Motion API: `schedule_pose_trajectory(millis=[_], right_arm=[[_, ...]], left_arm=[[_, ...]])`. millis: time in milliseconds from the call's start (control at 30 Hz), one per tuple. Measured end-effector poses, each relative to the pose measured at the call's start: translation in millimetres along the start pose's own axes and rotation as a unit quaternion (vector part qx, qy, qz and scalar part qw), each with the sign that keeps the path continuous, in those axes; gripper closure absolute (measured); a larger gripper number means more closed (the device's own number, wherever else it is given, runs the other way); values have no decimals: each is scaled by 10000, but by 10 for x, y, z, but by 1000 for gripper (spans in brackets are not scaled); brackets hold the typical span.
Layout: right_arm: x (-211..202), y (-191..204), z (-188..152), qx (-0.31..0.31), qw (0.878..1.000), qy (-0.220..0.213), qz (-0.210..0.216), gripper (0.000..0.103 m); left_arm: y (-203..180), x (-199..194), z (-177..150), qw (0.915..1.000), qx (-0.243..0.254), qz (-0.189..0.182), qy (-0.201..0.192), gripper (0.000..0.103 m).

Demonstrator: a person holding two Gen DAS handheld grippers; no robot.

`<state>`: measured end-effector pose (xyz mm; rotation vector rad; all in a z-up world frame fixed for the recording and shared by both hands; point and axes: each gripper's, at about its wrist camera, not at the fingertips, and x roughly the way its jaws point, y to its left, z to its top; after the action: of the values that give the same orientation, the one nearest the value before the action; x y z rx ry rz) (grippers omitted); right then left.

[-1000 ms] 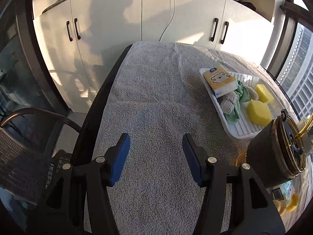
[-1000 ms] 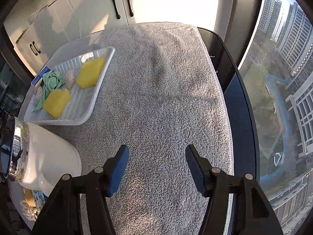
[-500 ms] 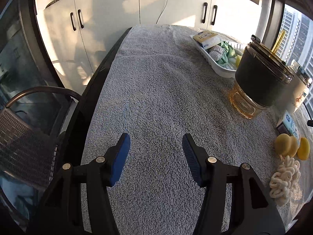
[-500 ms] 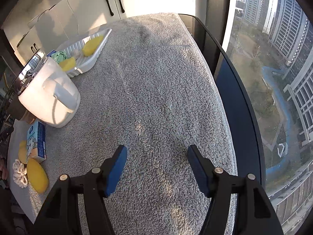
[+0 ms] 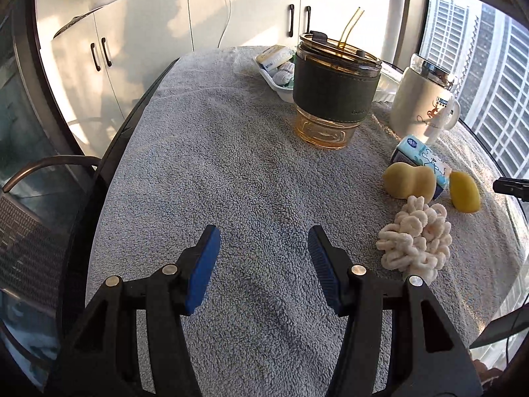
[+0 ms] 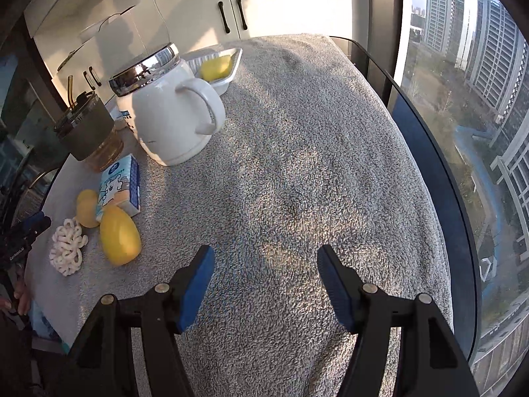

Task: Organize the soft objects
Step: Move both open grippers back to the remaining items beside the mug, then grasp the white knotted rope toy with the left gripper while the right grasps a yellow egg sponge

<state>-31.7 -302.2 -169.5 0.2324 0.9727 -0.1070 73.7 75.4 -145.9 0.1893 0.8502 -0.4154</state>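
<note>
My left gripper [image 5: 263, 236] is open and empty above the grey towel. To its right lie a cream looped scrubber [image 5: 415, 240], a peanut-shaped yellow sponge [image 5: 408, 182], an oval yellow sponge [image 5: 464, 192] and a blue-white sponge pack [image 5: 421, 160]. My right gripper [image 6: 264, 258] is open and empty; the same oval sponge [image 6: 119, 235], scrubber [image 6: 67, 248], peanut-shaped sponge [image 6: 86, 208] and pack [image 6: 120, 187] lie to its left. A white tray [image 5: 274, 79] at the far end holds soft items; a yellow sponge [image 6: 215, 67] shows in it.
A dark-sleeved glass tumbler with a straw [image 5: 332, 87] and a white lidded mug [image 5: 421, 102] stand between the loose items and the tray. The table edge and a chair [image 5: 29, 231] are on the left. A window edge [image 6: 429, 152] runs along the right.
Both grippers have pulled back toward the near end of the table. The tray has receded, and the tumbler, mug and loose sponges have come into view. Both jaws stay open.
</note>
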Motion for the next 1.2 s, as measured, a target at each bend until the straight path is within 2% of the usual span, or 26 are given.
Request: schedule_pose_trajectory(millis=[133, 467, 600, 833, 1000, 1200], right_arm=[[-33, 180, -77, -77, 9999, -23, 96, 36], [-50, 580, -212, -285, 9991, 16, 298, 35], [-27, 730, -208, -488, 9986, -5, 204, 35], [57, 936, -173, -668, 9975, -24, 237, 35], [148, 1037, -123, -745, 9968, -21, 283, 35], [270, 1195, -89, -847, 9956, 51, 392, 35]], left_arm=[[-177, -116, -15, 9995, 243, 121, -171, 49], [-410, -233, -14, 9987, 341, -310, -207, 49], [-515, -263, -23, 9979, 458, -398, -234, 49], [-663, -213, 1, 9970, 498, -582, -145, 49], [-797, -184, 6, 9945, 541, -895, -50, 49], [-1050, -104, 2, 9918, 672, -1088, 73, 49]])
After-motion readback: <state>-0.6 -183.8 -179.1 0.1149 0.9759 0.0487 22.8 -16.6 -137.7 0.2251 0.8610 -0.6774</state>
